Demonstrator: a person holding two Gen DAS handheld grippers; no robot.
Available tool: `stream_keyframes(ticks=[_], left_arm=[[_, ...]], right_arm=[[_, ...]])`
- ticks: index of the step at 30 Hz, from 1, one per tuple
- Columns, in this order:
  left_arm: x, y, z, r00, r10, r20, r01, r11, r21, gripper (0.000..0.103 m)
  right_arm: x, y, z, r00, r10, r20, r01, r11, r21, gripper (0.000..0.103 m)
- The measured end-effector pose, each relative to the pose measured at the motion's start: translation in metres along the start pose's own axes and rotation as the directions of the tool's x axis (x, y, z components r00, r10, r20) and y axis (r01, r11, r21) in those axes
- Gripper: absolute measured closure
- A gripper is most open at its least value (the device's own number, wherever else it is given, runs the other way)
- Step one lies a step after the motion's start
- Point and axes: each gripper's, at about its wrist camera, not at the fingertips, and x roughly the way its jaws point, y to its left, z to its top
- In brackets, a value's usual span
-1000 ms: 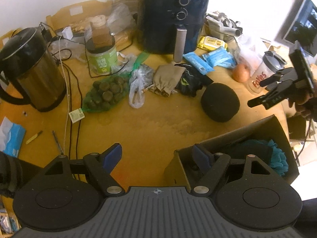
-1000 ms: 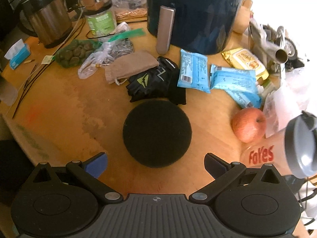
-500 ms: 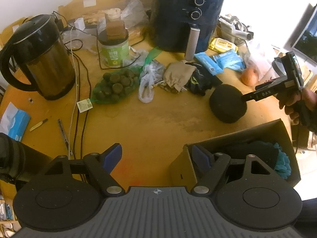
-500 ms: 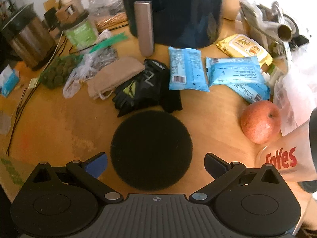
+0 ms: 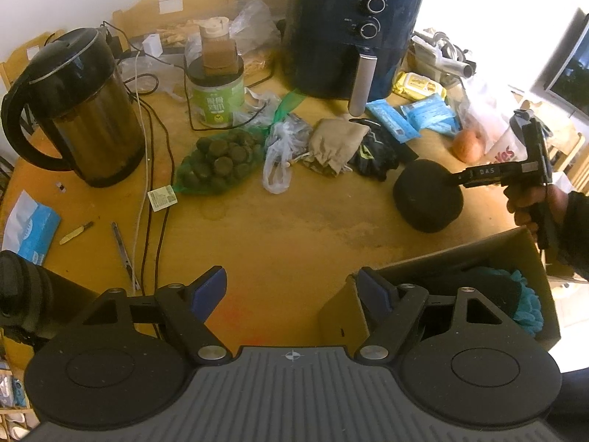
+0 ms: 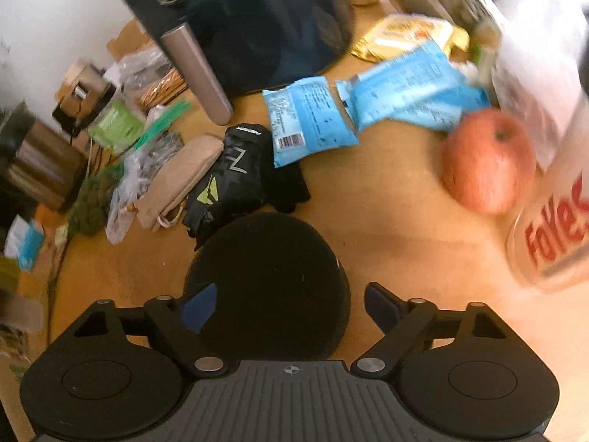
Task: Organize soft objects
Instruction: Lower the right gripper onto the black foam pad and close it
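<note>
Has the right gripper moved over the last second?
Yes. The right gripper has come forward and down onto the black foam ball; in the left wrist view its fingers now reach the ball, which stays put beside the black gloves.

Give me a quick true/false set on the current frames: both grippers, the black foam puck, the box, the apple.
1. The right gripper is open, its fingers on either side of the black foam puck. True.
2. The left gripper holds the beige pouch. False: it is open and holds nothing; the pouch lies on the table by the black gloves.
3. The cardboard box already has a teal fuzzy item in it. True.
4. The apple sits inside the box. False: it is on the table beside the clear shaker cup.
5. The puck rests on the table, outside the box. True.
</note>
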Motion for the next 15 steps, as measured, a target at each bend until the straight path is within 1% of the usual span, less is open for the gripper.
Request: stream_keyframes(ticks=[5, 8, 11, 15], left_arm=[[0.001, -0.001, 0.002, 1.0, 0.003, -0.002, -0.003, 1.0, 0.008, 0.025], [0.001, -0.002, 0.004, 1.0, 0.002, -0.003, -0.002, 1.0, 0.014, 0.025], [0.002, -0.002, 0.004, 1.0, 0.003, -0.004, -0.003, 1.0, 0.019, 0.025], [0.003, -0.002, 0.005, 1.0, 0.003, -0.006, -0.003, 1.0, 0.018, 0.025]], right_arm=[[0.005, -0.022, -0.007, 0.997, 0.068, 0.031, -0.071, 0.988, 0.137, 0.033], [0.006, -0.038, -0.012, 0.993, 0.096, 0.064, -0.109, 0.965, 0.24, 0.036], [0.008, -0.051, -0.018, 0.989, 0.123, 0.082, -0.143, 0.935, 0.324, 0.036], [0.01, -0.055, -0.023, 0.987, 0.137, 0.081, -0.157, 0.923, 0.352, 0.036]])
